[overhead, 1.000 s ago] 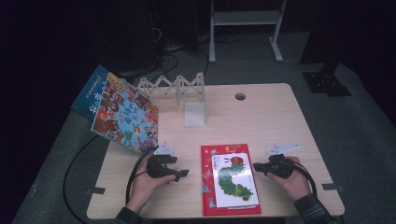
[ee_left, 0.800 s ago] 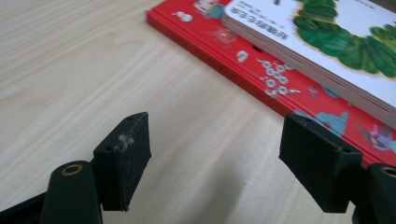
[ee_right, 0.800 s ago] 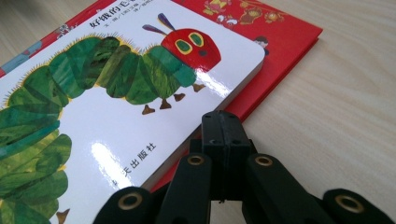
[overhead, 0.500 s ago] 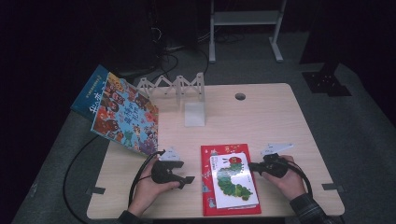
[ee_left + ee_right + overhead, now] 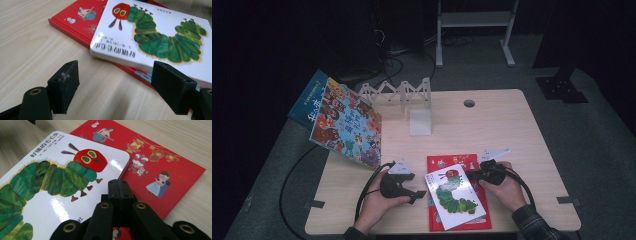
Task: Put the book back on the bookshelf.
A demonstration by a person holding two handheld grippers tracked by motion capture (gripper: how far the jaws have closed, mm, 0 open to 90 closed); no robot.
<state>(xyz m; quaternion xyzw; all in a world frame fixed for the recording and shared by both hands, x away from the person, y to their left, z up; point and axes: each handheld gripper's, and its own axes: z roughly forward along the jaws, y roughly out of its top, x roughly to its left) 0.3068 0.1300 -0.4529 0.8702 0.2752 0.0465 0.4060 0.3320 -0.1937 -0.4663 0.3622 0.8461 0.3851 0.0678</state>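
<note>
Left gripper (image 5: 418, 195): jaws wide apart, nothing between the pads; in the left gripper view the two black pads (image 5: 64, 88) straddle bare wood, and the near corner of the white caterpillar board book (image 5: 160, 42) sits just beyond the far-side pad, not touching as far as I can tell. It sits by the table's front edge, left of the books, jaws pointing toward them. Right gripper (image 5: 473, 175): jaws fully closed, pads pressed flat against each other, gripping nothing; in the right gripper view the closed tip (image 5: 119, 192) is over the white book's right edge, where it meets the red cover. Can't tell whether the tip actually rests on the book or hangs just above it. White caterpillar board book (image 5: 455, 195) lies flat and skewed on top of the thin red hardcover picture book (image 5: 474, 220), its corner overhanging the red book's left edge. Both books are at the front edge of the light wooden table (image 5: 512, 125), about mid-width, between the two hands. Red hardcover (image 5: 172, 167) is flat on the table, its spine side facing the left gripper. Also on the table: a large colourful picture book (image 5: 344, 122) tilted over the left edge near the back-left corner, and a white zigzag folding book rack (image 5: 399, 92) at the back edge with a flat white base plate (image 5: 420, 122) in front of it. Round cable hole (image 5: 469, 103) near the back edge.
</note>
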